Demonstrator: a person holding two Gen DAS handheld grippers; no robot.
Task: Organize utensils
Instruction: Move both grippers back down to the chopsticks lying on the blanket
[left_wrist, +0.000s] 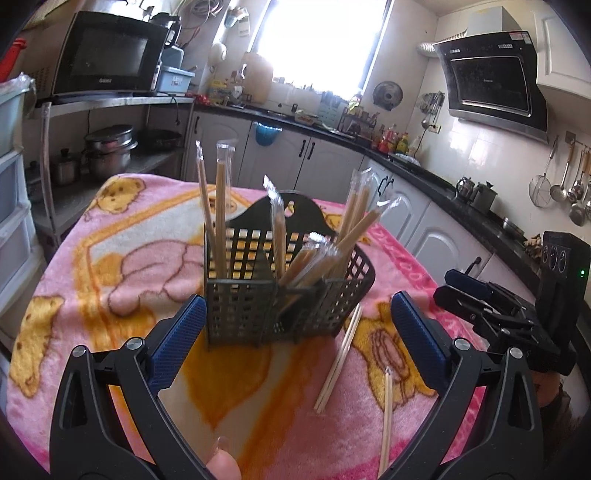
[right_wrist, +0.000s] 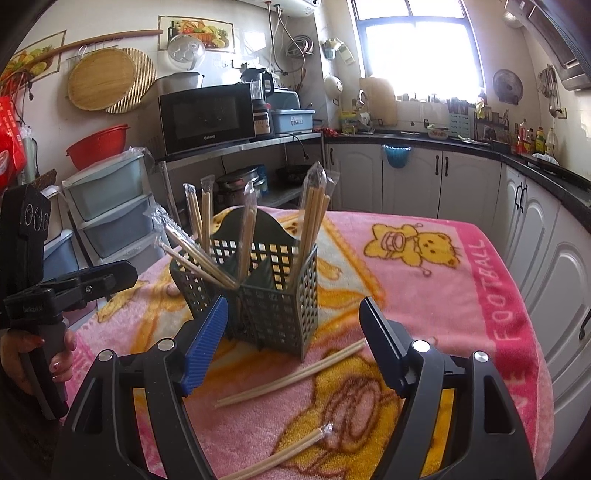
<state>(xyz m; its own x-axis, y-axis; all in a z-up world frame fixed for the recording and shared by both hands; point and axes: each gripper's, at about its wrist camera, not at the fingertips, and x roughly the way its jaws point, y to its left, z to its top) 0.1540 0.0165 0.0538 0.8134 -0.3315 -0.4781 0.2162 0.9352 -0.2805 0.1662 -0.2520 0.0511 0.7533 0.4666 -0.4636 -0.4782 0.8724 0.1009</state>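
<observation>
A dark green lattice utensil holder (left_wrist: 280, 295) (right_wrist: 269, 295) stands on the pink blanket, with several plastic-wrapped chopstick pairs (left_wrist: 221, 206) (right_wrist: 316, 218) upright or leaning in it. Two more wrapped pairs lie flat on the blanket: one beside the holder's base (left_wrist: 338, 365) (right_wrist: 291, 376), one nearer me (left_wrist: 386, 421) (right_wrist: 280, 454). My left gripper (left_wrist: 297, 306) is open just in front of the holder, nothing between its blue pads. My right gripper (right_wrist: 293, 310) is open too, above the first loose pair, empty. Each gripper also shows in the other's view (left_wrist: 491, 302) (right_wrist: 74, 288).
The pink cartoon blanket (right_wrist: 461, 280) covers a table whose edges fall off on all sides. Behind are a steel shelf with a microwave (right_wrist: 207, 118) and pots, plastic drawers (right_wrist: 110, 206), white cabinets and a black counter (left_wrist: 443, 192). A hand (right_wrist: 55, 358) holds the left gripper's handle.
</observation>
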